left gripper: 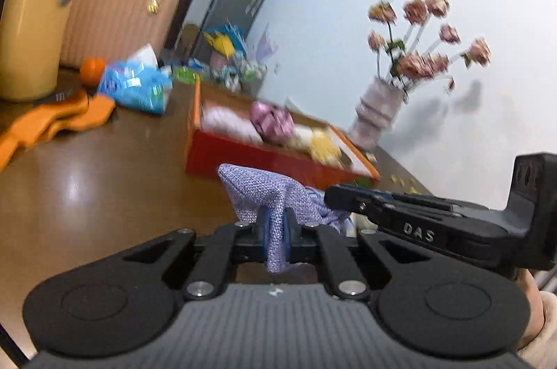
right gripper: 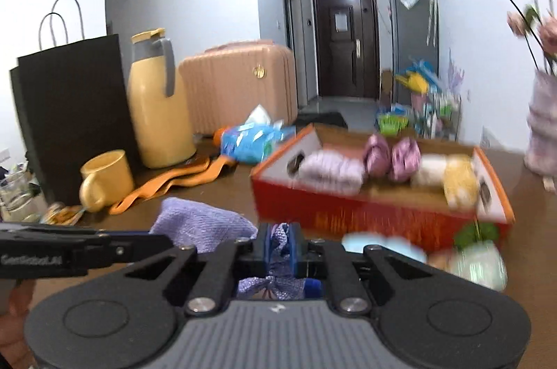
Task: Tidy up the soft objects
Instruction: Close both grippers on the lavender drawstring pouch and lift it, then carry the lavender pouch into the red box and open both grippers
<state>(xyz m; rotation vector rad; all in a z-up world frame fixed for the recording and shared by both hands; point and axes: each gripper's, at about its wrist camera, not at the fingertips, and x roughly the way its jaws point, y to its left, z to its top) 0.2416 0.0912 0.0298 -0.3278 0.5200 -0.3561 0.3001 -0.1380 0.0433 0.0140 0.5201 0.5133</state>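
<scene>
Lavender knitted cloth (left gripper: 268,191) hangs between both grippers in front of the red box (left gripper: 250,156), raised off the brown table (left gripper: 104,181). The left gripper (left gripper: 277,231) has its blue pads pressed together on one fold of the cloth, which rises in a peak above the jaws and trails a short end below them. The right gripper (right gripper: 281,249) is likewise clamped on a bunched part of the same cloth, with more of the fabric spilling out behind its pads and a loose flap lying to the left of them. In the left wrist view the right gripper reaches in from the right edge, its tip just beside the cloth; in the right wrist view the left gripper comes in from the left edge, near the flap.

Inside the red box lie several rolled soft items: a pale pink roll (right gripper: 330,169), two mauve bundles (right gripper: 391,156), and a cream and yellow one (right gripper: 452,179). Beyond the box, well apart from the cloth, stand a yellow thermos jug (right gripper: 156,111), a yellow mug (right gripper: 104,177) and a black paper bag (right gripper: 69,111), with an orange cloth (left gripper: 59,122) and a blue packet (left gripper: 135,83) lying on the table near them. A pink suitcase (right gripper: 240,83) stands behind. A vase of pink flowers (left gripper: 379,111) sits by the wall to the right of the box. The view is blurred throughout
</scene>
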